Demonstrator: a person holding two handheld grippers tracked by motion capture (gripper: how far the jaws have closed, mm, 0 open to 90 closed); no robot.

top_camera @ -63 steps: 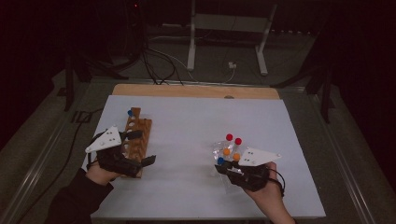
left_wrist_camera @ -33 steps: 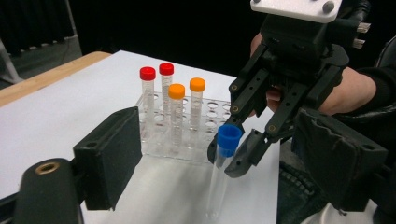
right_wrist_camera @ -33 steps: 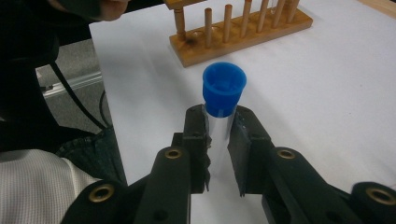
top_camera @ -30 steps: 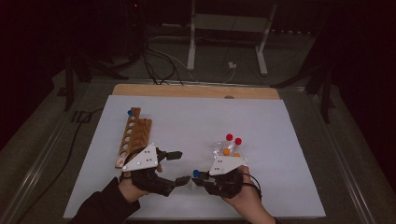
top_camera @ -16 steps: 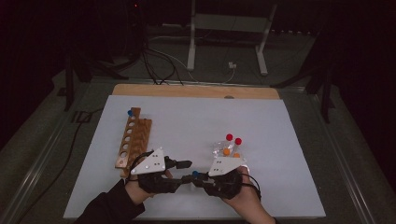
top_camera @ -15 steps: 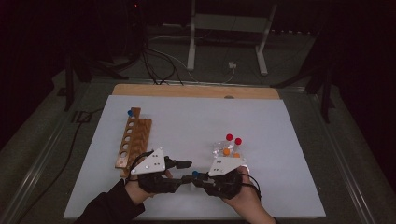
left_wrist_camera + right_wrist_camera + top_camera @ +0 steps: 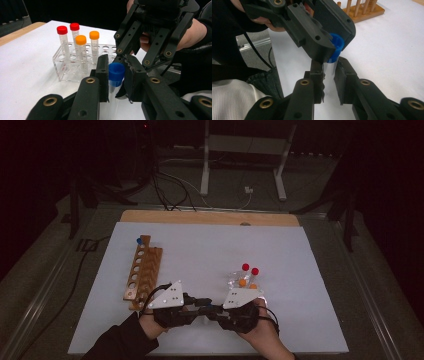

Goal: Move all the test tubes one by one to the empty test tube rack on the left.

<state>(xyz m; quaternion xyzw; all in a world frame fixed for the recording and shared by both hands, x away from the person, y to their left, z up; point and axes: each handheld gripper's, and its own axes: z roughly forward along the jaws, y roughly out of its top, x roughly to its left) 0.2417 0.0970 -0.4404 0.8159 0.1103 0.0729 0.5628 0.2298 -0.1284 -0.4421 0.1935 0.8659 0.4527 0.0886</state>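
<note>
1. Near the bottom centre of the high view, the left gripper [image 7: 200, 306] and the right gripper [image 7: 216, 310] meet tip to tip over the white desk [image 7: 200, 245]. At middle left lies one wooden rack [image 7: 142, 272], with one blue-capped tube standing at its far end; at middle right stands one clear rack [image 7: 240, 282] with four tubes.
2. At the centre of the left gripper view, the blue-capped tube [image 7: 116, 75] sits between this gripper's fingers [image 7: 102, 75], which have just been closing and now press on its cap. Behind, at upper left, I count two red-capped tubes [image 7: 62, 37] and two orange-capped tubes [image 7: 81, 50].
3. At the centre of the right gripper view, the right fingers [image 7: 316, 75] are closed on the clear body of the same tube, under its blue cap.
4. Both grippers hold one tube. If one pulls or twists before the other releases, I judge the cap may come off, or the tube may slip and fall on the desk.
</note>
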